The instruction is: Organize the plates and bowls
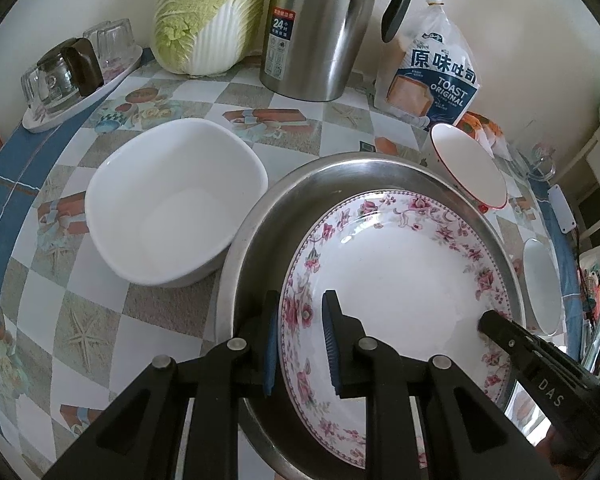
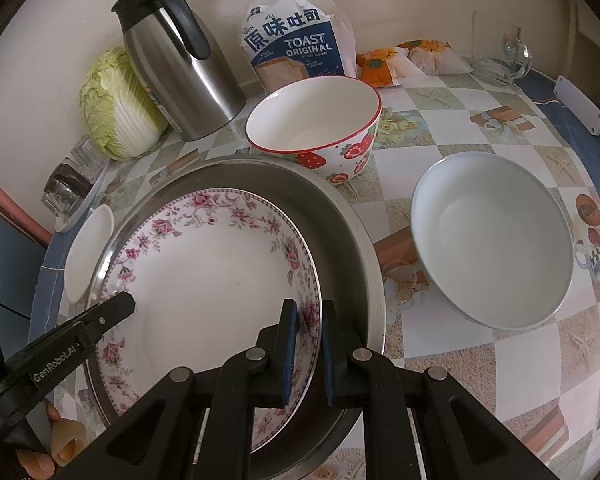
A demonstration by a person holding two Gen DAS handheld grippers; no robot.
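Note:
A floral-rimmed white plate (image 1: 400, 288) (image 2: 212, 280) lies inside a round steel basin (image 1: 284, 200) (image 2: 340, 216). My left gripper (image 1: 300, 344) straddles the plate's left rim with a gap around it. My right gripper (image 2: 308, 348) straddles the plate's right rim, pads close on both sides. A square white bowl (image 1: 172, 204) sits left of the basin. A strawberry bowl (image 2: 316, 128) (image 1: 468, 164) stands behind the basin. A pale round bowl (image 2: 492, 248) (image 1: 540, 284) sits to its right.
At the back by the wall stand a napa cabbage (image 1: 208, 16), a steel thermos jug (image 1: 320, 28), a toast bag (image 2: 296, 44) and orange snack packs (image 2: 380, 64). A tray of upturned glasses (image 1: 72, 76) is at the far left, a glass mug (image 2: 500, 60) far right.

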